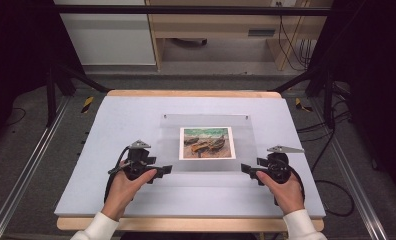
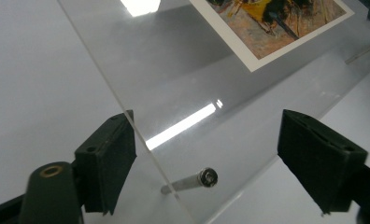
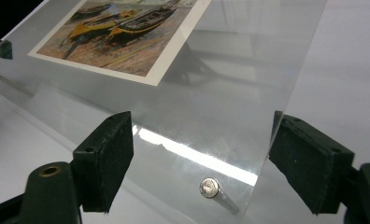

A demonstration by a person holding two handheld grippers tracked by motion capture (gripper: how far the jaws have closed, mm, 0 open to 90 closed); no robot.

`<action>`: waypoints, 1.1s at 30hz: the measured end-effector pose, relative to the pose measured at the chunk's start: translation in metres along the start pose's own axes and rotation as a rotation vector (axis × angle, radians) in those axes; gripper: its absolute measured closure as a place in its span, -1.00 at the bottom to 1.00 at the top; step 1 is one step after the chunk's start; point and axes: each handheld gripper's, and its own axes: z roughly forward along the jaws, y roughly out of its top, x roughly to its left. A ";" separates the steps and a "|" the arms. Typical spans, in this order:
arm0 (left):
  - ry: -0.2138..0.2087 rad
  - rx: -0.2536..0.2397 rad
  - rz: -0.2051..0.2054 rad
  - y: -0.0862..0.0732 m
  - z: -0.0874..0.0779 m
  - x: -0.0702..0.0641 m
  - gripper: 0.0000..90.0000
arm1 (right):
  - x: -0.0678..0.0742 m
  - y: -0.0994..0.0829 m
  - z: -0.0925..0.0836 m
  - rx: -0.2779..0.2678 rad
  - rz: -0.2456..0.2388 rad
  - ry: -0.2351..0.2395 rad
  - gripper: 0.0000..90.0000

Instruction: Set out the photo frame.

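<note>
Frame: clear acrylic frame (image 1: pixel 206 142) lies flat mid-table on the grey mat (image 1: pixel 111 125), with a print of boats (image 1: pixel 207 142) sandwiched in its middle.
Left gripper: left gripper (image 1: pixel 162 170) sits at the frame's near left corner, jaws level and pointing inward.
Left jaws: spread apart, corner of the sheet between them; in the left gripper view one pad (image 2: pixel 109 158) sits right against the sheet's edge, the other pad (image 2: pixel 316 158) well clear of it, no squeeze.
Right gripper: right gripper (image 1: pixel 249 169) at the near right corner, mirror pose.
Right jaws: parted, corner between them; one pad (image 3: pixel 309 161) at the sheet's edge, the other pad (image 3: pixel 106 156) apart, no clamp.
Standoff screws: one metal screw (image 2: pixel 195 181) shows between the left jaws, another metal screw (image 3: pixel 210 187) between the right.
Hands: left hand (image 1: pixel 126 187) and right hand (image 1: pixel 286 187) hold the grippers from the near edge.
</note>
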 end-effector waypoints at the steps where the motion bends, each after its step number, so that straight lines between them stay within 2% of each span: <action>1: 0.007 -0.010 0.016 -0.004 -0.004 -0.002 -0.49 | 0.003 -0.003 -0.003 -0.011 -0.013 -0.006 -0.45; 5: 0.029 -0.041 0.032 -0.012 -0.009 -0.007 -0.37 | 0.007 -0.009 -0.009 -0.029 -0.050 -0.026 -0.38; 8: 0.040 -0.041 0.040 -0.014 -0.010 -0.009 -0.30 | 0.009 -0.011 -0.011 -0.032 -0.057 -0.037 -0.35; 10: 0.046 -0.044 0.035 -0.015 -0.012 -0.009 -0.25 | 0.011 -0.014 -0.013 -0.045 -0.081 -0.048 -0.32; 14: 0.050 -0.068 0.013 -0.019 -0.014 -0.010 -0.18 | 0.012 -0.016 -0.015 -0.053 -0.081 -0.052 -0.29; 17: 0.058 -0.068 0.016 -0.020 -0.014 -0.011 -0.17 | 0.014 -0.018 -0.015 -0.056 -0.093 -0.060 -0.29; 27: 0.068 -0.074 0.029 -0.021 -0.015 -0.013 -0.16 | 0.016 -0.021 -0.017 -0.066 -0.087 -0.068 -0.27; 33: 0.084 -0.077 0.038 -0.023 -0.015 -0.016 -0.16 | 0.017 -0.023 -0.018 -0.068 -0.101 -0.076 -0.26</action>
